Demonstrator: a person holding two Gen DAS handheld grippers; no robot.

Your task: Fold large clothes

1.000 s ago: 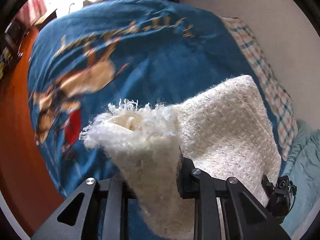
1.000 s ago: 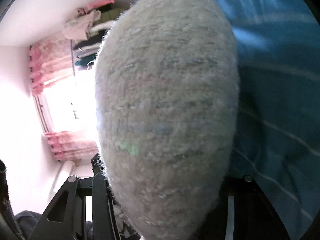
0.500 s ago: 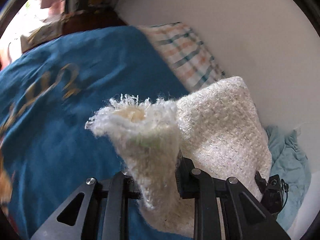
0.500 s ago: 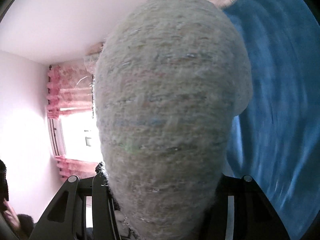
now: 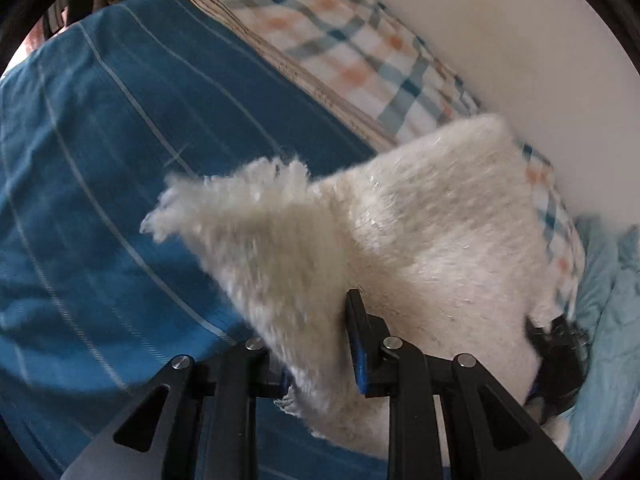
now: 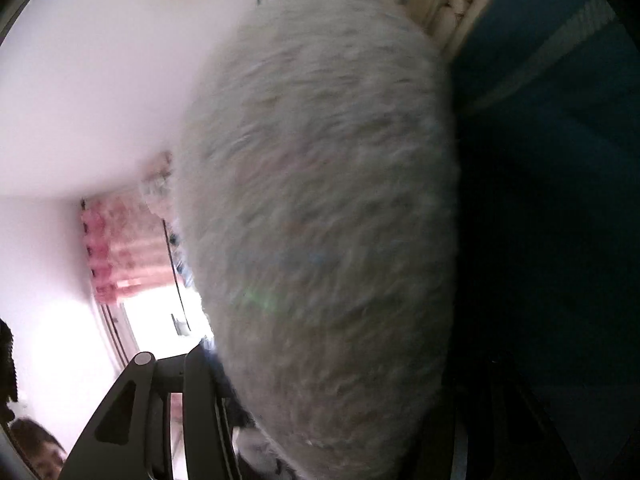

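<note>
Both my tongs, left [image 5: 316,344] and right [image 6: 320,392], clamped on knit [image 5: 420,240]; swung from blanket [image 5: 120,160] centre toward plaid [image 5: 360,48], upper right. Fold underway.

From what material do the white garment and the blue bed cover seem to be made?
White garment: probably a fluffy knit, wool or acrylic; loose fuzzy fibres fray at its edge, a few threads glint. Blue bed cover: seemingly a matte woven cotton-like cloth with thin pale stripes; blur hides the weave.
</note>
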